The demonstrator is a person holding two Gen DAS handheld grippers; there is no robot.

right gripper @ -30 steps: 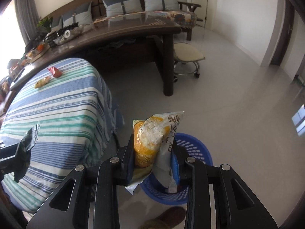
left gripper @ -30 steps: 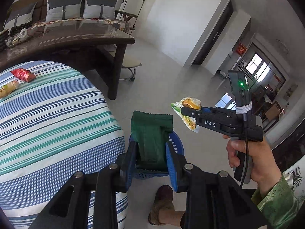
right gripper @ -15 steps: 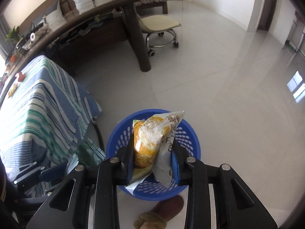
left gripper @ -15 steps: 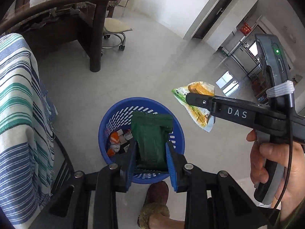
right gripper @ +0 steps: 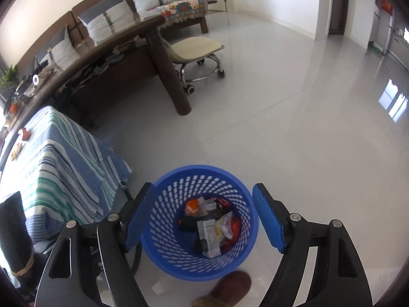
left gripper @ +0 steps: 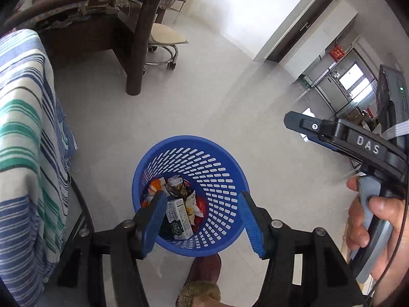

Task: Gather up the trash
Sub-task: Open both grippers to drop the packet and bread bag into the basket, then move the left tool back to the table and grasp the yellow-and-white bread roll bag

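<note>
Perforated blue plastic basket (right gripper: 179,250) stands on glossy pale floor tiles (right gripper: 294,128) beside a striped cloth (right gripper: 64,168).

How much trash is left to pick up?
Done: several wrappers lie in the blue basket. In hand: nothing; the left gripper and right gripper are open and empty. Left: a red wrapper and a yellowish one on the striped table.

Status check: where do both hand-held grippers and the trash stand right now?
Left hand-held gripper open, empty. Right hand-held gripper open, empty. Both above blue basket; wrappers inside. Red wrapper on striped table. Nothing in the way.
</note>
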